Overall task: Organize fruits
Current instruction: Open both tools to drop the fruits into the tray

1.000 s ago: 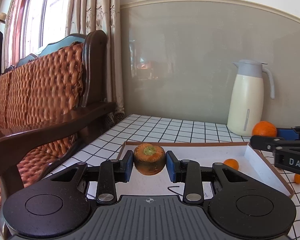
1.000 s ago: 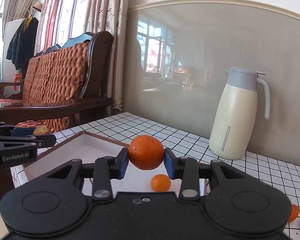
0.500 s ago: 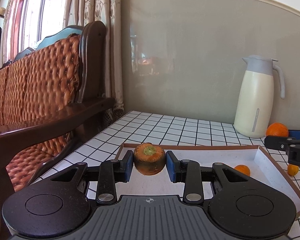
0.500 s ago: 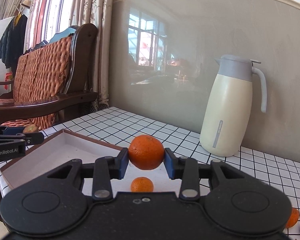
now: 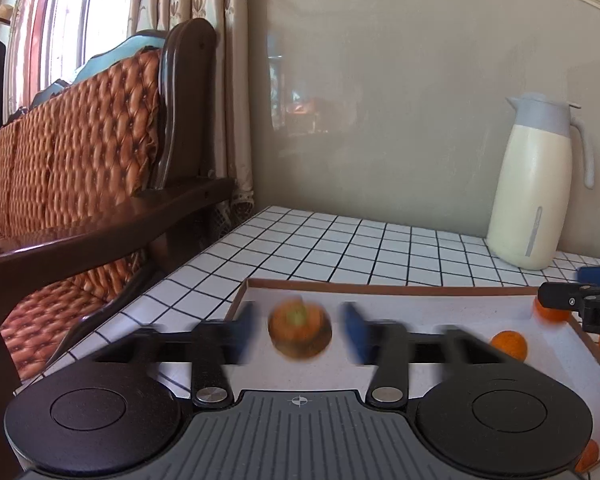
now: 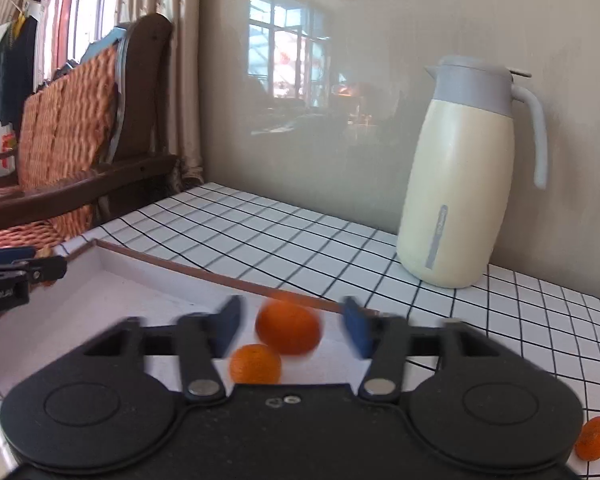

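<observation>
Working over the white-tiled, black-gridded table (image 5: 340,248), I have both hands above the shallow white cardboard tray with the brown rim (image 5: 380,290), which I take to be the collecting place for the fruit. A tall cream jug with a grey lid and handle (image 6: 464,176) stands at the back against the wall, well clear of the tray. My left tongs (image 5: 299,326) are spread wide, the blue pads blurred and apart from the brownish-orange fruit with the green calyx (image 5: 300,332), which sits between them over the tray's left part, no longer gripped as far as I can judge. My right tongs (image 6: 290,326) are likewise wide, and the large round orange (image 6: 289,330) between them is free of both pads, just above or on the tray floor; the blur hides which. A smaller mandarin (image 6: 255,364) lies in the tray just beside it. One more small orange fruit (image 6: 595,438) lies out on the tiles, so I judge sorting is unfinished.
</observation>
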A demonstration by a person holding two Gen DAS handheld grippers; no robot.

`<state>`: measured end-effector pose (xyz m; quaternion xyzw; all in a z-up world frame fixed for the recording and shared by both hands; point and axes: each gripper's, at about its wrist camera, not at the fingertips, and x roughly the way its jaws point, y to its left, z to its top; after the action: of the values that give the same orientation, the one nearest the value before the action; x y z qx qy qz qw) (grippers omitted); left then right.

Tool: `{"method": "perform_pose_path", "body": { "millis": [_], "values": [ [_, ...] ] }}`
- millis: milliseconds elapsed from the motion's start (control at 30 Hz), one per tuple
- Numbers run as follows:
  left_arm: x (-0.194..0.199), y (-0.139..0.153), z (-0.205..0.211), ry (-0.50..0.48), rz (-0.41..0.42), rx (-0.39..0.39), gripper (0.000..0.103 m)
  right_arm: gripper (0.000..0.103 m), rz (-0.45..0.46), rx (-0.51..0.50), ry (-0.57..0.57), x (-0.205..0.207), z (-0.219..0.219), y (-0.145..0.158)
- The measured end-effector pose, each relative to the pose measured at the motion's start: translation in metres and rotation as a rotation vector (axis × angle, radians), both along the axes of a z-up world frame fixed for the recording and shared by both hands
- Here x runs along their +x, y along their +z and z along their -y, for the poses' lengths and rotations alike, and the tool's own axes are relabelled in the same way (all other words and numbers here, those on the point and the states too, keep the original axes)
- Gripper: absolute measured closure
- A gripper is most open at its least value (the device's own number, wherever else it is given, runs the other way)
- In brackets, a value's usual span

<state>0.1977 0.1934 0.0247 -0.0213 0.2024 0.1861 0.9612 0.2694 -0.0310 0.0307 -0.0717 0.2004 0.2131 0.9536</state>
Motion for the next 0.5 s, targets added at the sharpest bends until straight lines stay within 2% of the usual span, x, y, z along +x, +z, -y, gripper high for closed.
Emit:
{"method": "perform_pose_path", "body": {
  "millis": [100, 333, 500],
  "values": [
    [-0.0048, 0.0020, 0.0063, 0.024, 0.035, 0.075, 0.000, 0.006, 0.010, 0.010, -0.001, -0.0013, 0.0046, 0.0001],
    [-0.0055, 0.0028, 0.0060, 0.015, 0.026, 0.065, 0.000, 0.006, -0.006, 0.041, 0.003, -0.0015, 0.0079, 0.0023],
    [-0.0099, 0.0059, 0.0094, 0.016, 0.035, 0.073, 0.000, 0.006, 0.003, 0.019, 0.016, -0.0074, 0.0051, 0.0035]
  ]
}}
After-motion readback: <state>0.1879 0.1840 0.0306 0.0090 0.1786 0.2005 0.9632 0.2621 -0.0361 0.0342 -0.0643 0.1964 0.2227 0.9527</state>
